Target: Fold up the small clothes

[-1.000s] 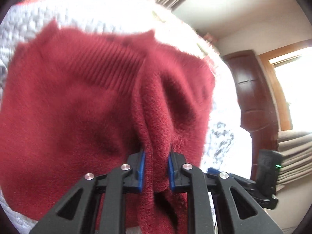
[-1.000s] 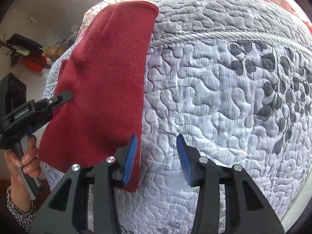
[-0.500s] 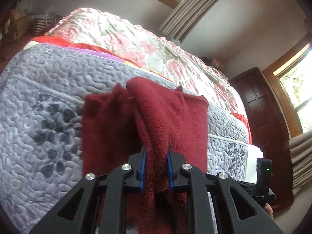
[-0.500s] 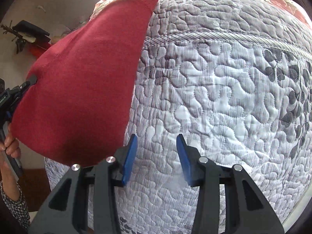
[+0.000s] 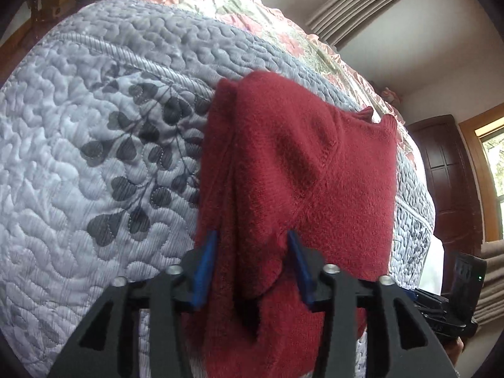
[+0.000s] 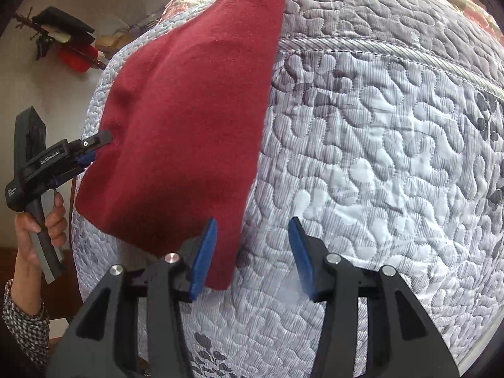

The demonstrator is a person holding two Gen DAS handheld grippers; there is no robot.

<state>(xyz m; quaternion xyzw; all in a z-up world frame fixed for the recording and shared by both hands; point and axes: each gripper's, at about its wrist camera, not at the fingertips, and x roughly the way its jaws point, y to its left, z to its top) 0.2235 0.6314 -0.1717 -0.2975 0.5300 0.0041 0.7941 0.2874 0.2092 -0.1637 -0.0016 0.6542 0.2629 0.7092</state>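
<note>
The left gripper [image 5: 250, 258] has just opened its fingers, releasing the folded red sweater [image 5: 299, 189] onto the bed [image 5: 94, 126]; the right gripper [image 6: 252, 252] stays open beside it.

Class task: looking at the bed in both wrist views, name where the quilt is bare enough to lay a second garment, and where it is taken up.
Bare quilt runs right of the red sweater in the right wrist view, from the corded seam down past the open right gripper. The leaf-print patch on the sweater's other side is free too. Crowded: the sweater strip, where the left gripper straddles a fold.
</note>
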